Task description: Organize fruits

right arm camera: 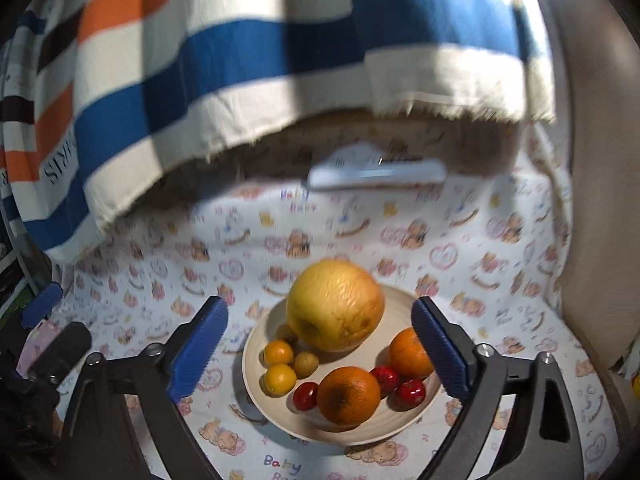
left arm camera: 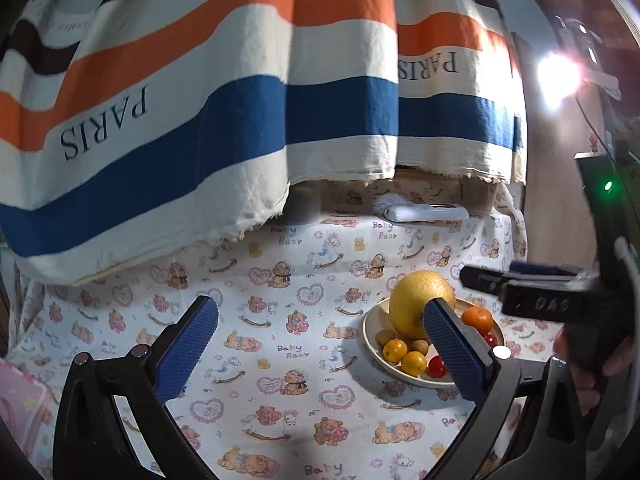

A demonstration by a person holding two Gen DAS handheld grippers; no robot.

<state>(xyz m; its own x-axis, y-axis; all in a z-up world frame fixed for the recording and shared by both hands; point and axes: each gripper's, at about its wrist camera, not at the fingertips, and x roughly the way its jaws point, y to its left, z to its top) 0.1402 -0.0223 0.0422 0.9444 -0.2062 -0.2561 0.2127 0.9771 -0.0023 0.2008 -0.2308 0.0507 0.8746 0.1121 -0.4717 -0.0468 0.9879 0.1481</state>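
A cream plate of fruit sits on the bear-print tablecloth. It holds a big yellow grapefruit, two oranges, small yellow fruits and red cherry tomatoes. My right gripper is open and empty, hovering over the plate with its blue pads either side of the fruit. My left gripper is open and empty, to the left of the plate; its right pad overlaps the plate in view. The right gripper shows at the right edge of the left wrist view.
A striped "PARIS" cloth hangs across the back, above the table. A white remote-like device lies at the table's rear. A bright lamp shines at the right. A pink item lies at the left edge.
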